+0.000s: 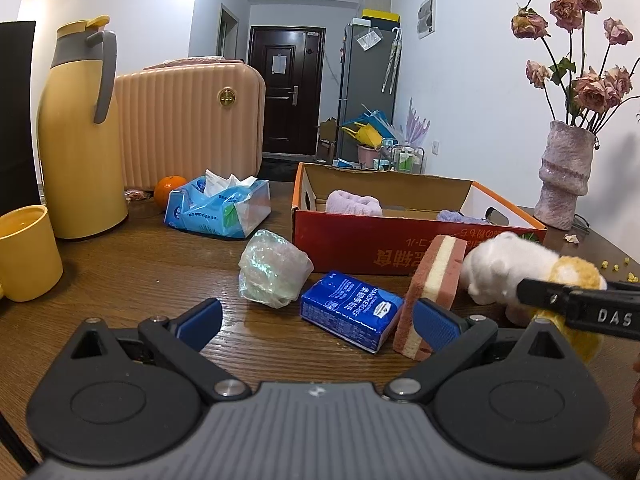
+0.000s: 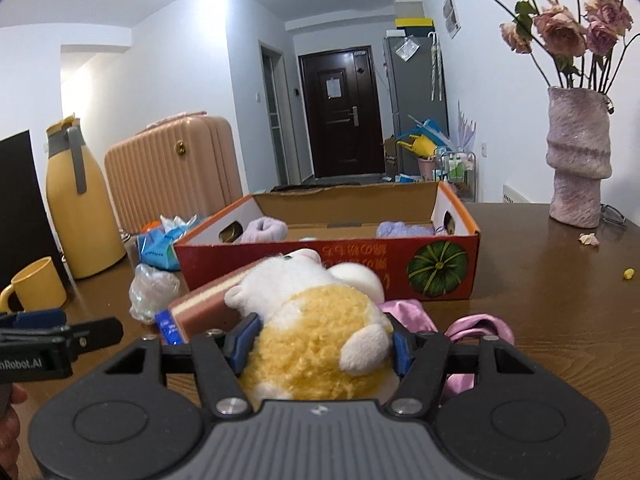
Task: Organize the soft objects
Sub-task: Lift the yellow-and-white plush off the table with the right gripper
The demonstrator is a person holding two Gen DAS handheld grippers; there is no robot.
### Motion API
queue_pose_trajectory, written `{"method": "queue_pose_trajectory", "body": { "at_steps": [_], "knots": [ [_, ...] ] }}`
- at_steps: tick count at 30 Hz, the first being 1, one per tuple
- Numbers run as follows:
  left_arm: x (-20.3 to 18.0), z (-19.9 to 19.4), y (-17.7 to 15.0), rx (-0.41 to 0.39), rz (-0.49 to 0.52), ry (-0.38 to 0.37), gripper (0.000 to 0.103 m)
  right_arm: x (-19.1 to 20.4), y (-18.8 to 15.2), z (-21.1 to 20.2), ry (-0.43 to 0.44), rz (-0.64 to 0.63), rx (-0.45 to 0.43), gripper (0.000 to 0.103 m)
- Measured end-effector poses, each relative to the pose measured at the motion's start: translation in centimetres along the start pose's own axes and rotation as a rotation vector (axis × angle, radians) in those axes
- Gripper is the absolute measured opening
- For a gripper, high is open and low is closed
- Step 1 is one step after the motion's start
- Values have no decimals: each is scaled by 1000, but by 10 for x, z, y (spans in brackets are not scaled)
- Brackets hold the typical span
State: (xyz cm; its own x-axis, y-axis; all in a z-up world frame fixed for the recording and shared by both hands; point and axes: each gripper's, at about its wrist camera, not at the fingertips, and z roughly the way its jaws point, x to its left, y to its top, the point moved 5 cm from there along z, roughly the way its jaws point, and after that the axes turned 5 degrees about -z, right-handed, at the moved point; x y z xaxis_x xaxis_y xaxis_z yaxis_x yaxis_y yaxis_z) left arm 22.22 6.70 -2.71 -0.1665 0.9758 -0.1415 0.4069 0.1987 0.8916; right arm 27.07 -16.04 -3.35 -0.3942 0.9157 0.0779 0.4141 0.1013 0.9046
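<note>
Your left gripper [image 1: 318, 322] holds its blue-padded fingers [image 1: 200, 320] wide apart over the brown wooden table [image 1: 120, 280], with nothing between them. Just ahead of the gap lies a blue tissue pack [image 1: 350, 310], and left of that a crumpled clear plastic bag [image 1: 274, 270]. The pink-and-cream sponge [image 1: 434, 292] stands on edge touching the outer side of your right-hand finger. Beyond these, ahead and to the right, sits the red cardboard box [image 1: 360, 240] with a lilac towel [image 1: 352, 202] inside. To the right of the fingers the white-and-yellow plush toy [image 1: 512, 268] shows behind the black arm of your other gripper. Far to the left stand a yellow mug [image 1: 26, 254], a yellow thermos jug [image 1: 82, 132], a pink suitcase [image 1: 188, 124], an orange [image 1: 170, 190] and an opened blue tissue bag [image 1: 218, 208]. Far right stands a pink vase [image 1: 564, 174] of dried roses. Past the table a corridor runs to a dark door [image 1: 286, 88].

In the right wrist view, your right gripper [image 2: 320, 346] has its fingers [image 2: 244, 338] clamped on the plush toy [image 2: 316, 320], gripping its yellow body. Left of the fingers the sponge [image 2: 208, 304] touches the toy's head; under and right of them lies shiny pink cloth [image 2: 480, 328]. The box [image 2: 328, 258] is directly ahead, the vase [image 2: 578, 160] ahead to the right, white walls around.
</note>
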Motion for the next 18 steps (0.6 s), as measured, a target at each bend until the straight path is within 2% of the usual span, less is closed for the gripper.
{"method": "queue_pose_trajectory", "body": {
  "at_steps": [10, 18],
  "knots": [
    [-1, 5, -3, 7, 4, 8, 103, -20, 13, -18, -39, 48, -80, 63],
    [-6, 8, -6, 12, 24, 5, 103, -31, 17, -25, -64, 62, -112, 63]
  ]
}}
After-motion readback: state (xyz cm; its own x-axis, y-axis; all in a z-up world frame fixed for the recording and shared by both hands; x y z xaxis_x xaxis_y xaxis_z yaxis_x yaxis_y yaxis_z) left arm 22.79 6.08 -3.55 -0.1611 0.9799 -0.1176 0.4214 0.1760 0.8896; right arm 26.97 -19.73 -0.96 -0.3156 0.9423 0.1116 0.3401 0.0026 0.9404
